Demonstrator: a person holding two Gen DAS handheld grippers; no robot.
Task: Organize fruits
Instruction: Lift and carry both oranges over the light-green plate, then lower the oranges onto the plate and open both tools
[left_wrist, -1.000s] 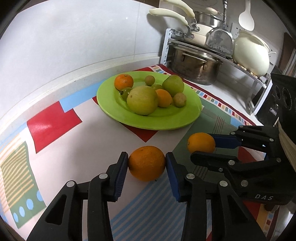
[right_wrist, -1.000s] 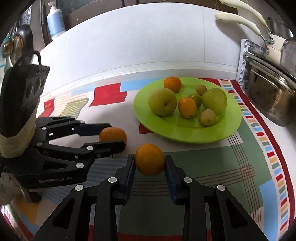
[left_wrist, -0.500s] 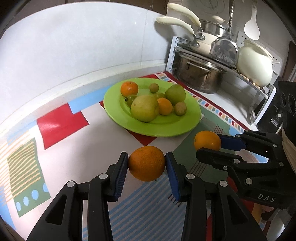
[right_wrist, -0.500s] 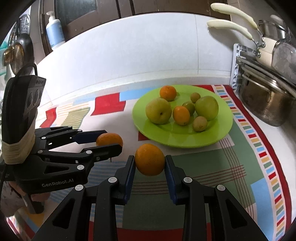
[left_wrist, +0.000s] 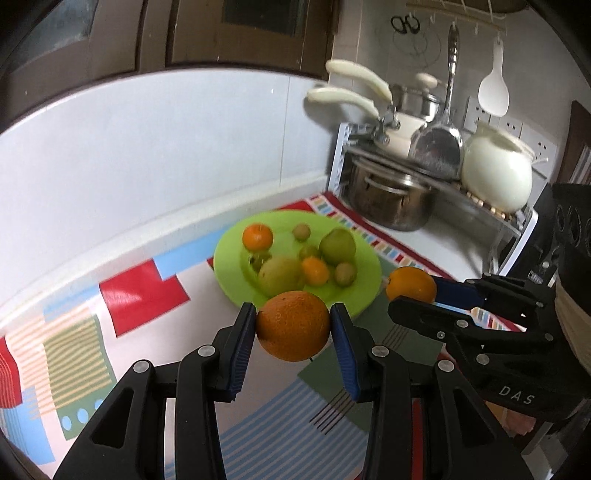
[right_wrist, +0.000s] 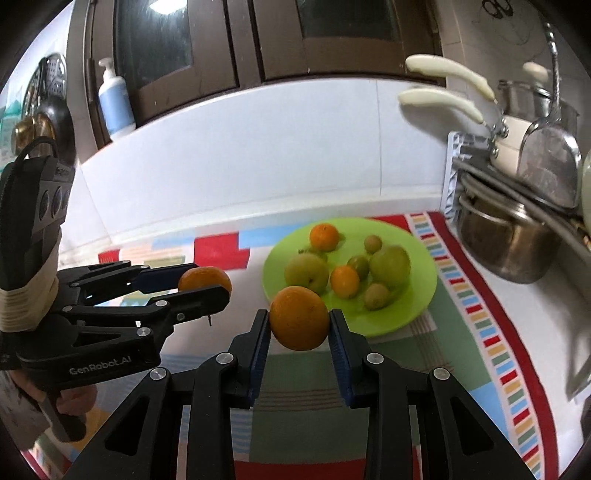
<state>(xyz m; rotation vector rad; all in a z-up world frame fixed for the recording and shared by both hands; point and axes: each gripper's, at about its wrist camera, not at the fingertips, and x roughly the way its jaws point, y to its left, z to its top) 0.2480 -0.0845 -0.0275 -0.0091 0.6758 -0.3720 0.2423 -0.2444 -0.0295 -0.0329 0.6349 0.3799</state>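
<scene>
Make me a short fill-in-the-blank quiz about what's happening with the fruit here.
1. Each gripper is shut on an ____.
2. The green plate lies on a patterned ____.
3. The left gripper and right gripper carry ____ pads.
4. The steel pot sits ____ the rack.

Missing words: orange; mat; blue; under

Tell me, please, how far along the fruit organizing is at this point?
Done: several fruits already sit on the green plate. In hand: the left gripper clamps one orange and the right gripper clamps another orange, both clear of the mat. Left: setting both oranges on the plate.
</scene>
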